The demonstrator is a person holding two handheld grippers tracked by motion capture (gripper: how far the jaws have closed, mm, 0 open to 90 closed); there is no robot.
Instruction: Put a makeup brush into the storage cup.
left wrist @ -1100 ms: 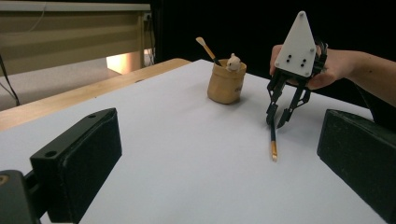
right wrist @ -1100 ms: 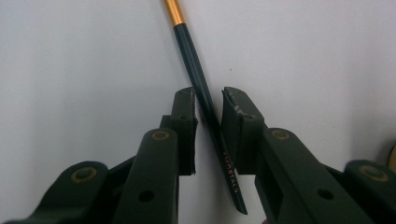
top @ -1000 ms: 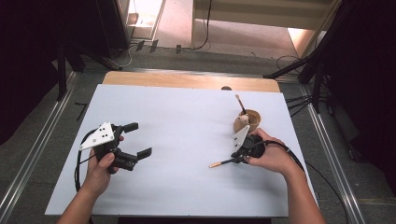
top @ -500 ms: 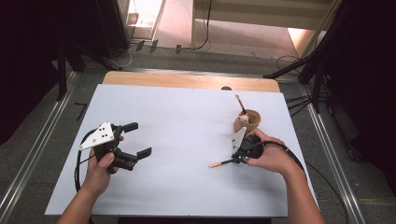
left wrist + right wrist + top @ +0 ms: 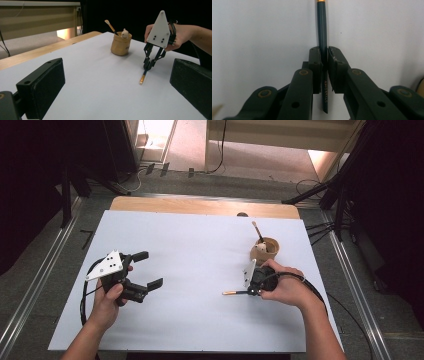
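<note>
One brush [image 5: 322, 27] clamped between right gripper [image 5: 324, 56] pads, left gripper [image 5: 147, 270] wide open, empty

White sheet-covered tabletop [image 5: 190, 245] w/ bare pale wood strip [image 5: 200, 206] at far edge. Grey floor [image 5: 165, 182] beyond, black cables [image 5: 220, 150] trailing. Metal rails [image 5: 350, 275] along both sides. Dark surroundings; bright light patch [image 5: 320, 160] far right.

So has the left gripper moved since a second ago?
No. The left gripper sits at the same spot relative to the white sheet's left edge, jaws open.
</note>
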